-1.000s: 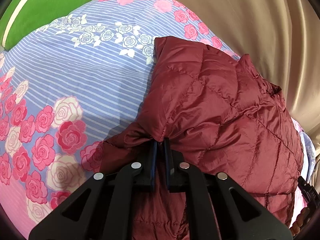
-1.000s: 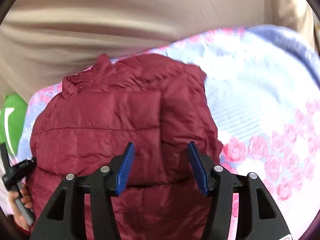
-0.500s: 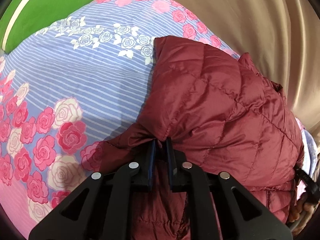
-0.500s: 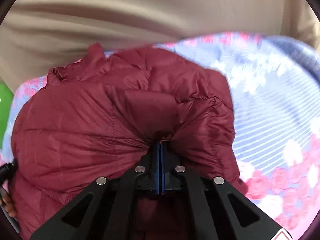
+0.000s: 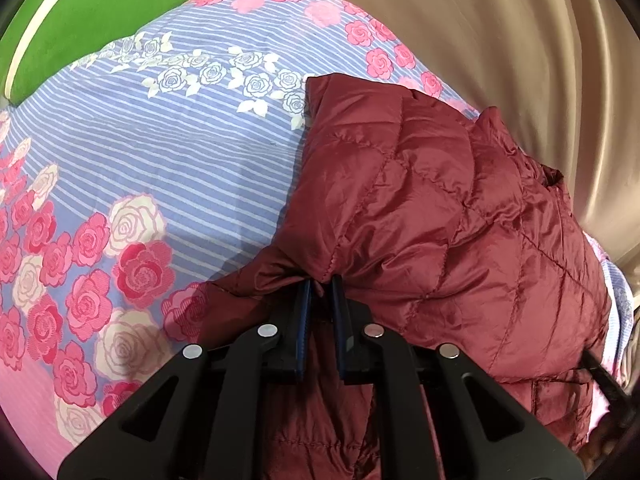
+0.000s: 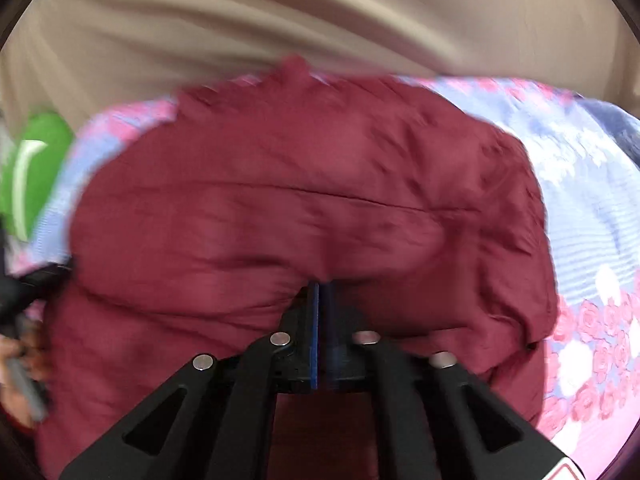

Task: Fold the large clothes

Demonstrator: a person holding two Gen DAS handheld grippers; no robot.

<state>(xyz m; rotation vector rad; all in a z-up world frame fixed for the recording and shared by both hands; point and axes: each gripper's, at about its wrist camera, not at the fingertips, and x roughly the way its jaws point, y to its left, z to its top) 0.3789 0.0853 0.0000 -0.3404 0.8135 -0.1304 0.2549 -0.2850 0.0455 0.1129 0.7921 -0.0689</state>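
Maroon quilted jacket (image 5: 440, 216) spread on a flowered bedsheet (image 5: 160, 168), bulk of it ahead of and to the right of the left claw (image 5: 319, 286), edge bunched right at the tips. Left claw clenched on a gathered fold of that edge, a narrow gap between the jaws filled by fabric. In the right-wrist view, jacket (image 6: 312, 200) filling the space straight ahead of the right claw (image 6: 322, 286), jaws pressed nearly together with a pucker of cloth drawn in at the tips; grasping the jacket, though heavy blur hides detail. Beige curtain (image 5: 480, 20) beyond the bed, a green cushion (image 5: 100, 8) far ahead to the left.

Handling, judged from the look: light and puffy, soft, no stiffness to carry a crease, so likely to spring back open unless pressed flat. Shiny shell probably slippery, so a pinch on a stitched hem or seam safer than on a smooth padded panel. Best taken at two edge points well apart, lifted together.

Compared with one second back: right claw then wide open above the jacket, now closed on it; half a second back already closed, since swung so the jacket sits lower and broader ahead of it. Left claw's grip unchanged throughout, view barely shifted.
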